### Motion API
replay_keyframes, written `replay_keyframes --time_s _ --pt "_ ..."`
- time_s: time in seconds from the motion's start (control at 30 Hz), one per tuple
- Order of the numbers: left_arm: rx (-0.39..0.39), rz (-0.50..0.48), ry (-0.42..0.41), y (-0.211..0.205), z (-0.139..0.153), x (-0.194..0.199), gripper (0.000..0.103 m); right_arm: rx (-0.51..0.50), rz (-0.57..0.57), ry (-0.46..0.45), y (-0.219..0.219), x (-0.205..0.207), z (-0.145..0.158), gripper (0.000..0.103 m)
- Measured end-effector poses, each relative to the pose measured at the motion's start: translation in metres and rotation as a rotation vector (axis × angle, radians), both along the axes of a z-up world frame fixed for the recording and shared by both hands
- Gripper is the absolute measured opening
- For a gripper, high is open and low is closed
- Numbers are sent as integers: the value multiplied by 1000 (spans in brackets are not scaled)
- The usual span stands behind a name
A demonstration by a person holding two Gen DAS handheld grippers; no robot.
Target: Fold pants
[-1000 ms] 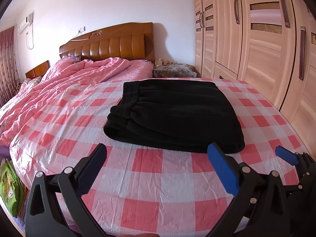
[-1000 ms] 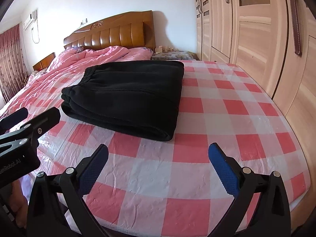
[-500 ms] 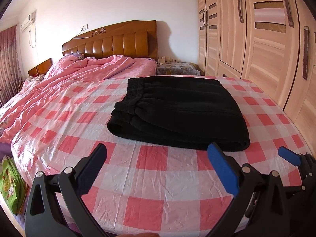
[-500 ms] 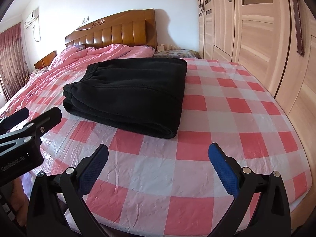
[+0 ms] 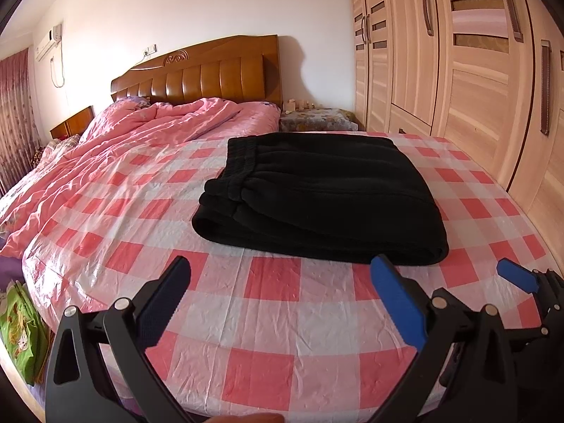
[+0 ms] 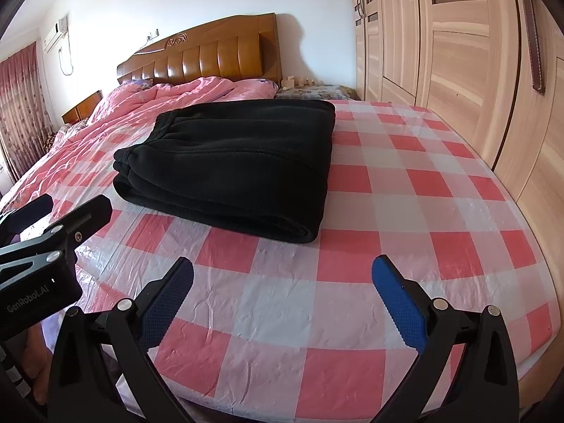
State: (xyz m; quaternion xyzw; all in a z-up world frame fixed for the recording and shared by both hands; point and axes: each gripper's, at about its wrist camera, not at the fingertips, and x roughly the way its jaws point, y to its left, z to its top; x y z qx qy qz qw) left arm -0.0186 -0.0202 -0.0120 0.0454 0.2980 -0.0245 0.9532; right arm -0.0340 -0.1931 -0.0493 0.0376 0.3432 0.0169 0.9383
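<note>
1. The blue-padded fingers [image 5: 398, 303] of the left gripper [image 5: 280, 289] stand spread wide apart with nothing between them, hanging above the near edge of the bed and well short of the garment.
2. To the far left, a green printed bag [image 5: 19, 331] sits low beside the bed, and a crumpled pink quilt [image 5: 116, 151] is heaped from there up toward the glossy brown wooden headboard [image 5: 201, 77].
3. The pink-and-white checked plastic sheet [image 5: 275, 317] covers the near part of the mattress, wrinkled and shiny.
4. The folded black fleece pants [image 5: 317, 194] lie flat on that sheet, in a thick stacked rectangle, with the gathered elastic waistband at the left end and the rounded fold along the right.
5. The right gripper [image 6: 282, 287] is held level and pointing the same way, its two blue pads likewise parted and empty, and the pants [image 6: 232, 162] lie ahead of it and toward its left.
6. In the right wrist view the left gripper's black body [image 6: 38, 243] shows at the left edge, just beside the right one.
7. Along the right wall runs a pale wooden wardrobe [image 5: 476, 70] with dark handles, close to the bed's side.
</note>
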Motion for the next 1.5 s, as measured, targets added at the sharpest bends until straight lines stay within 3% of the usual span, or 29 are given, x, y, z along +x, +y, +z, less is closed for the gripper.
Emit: replay_keyframes --time_s 1.5 --pt "18 -20 6 7 -4 -4 102 13 12 13 0 2 -3 98"
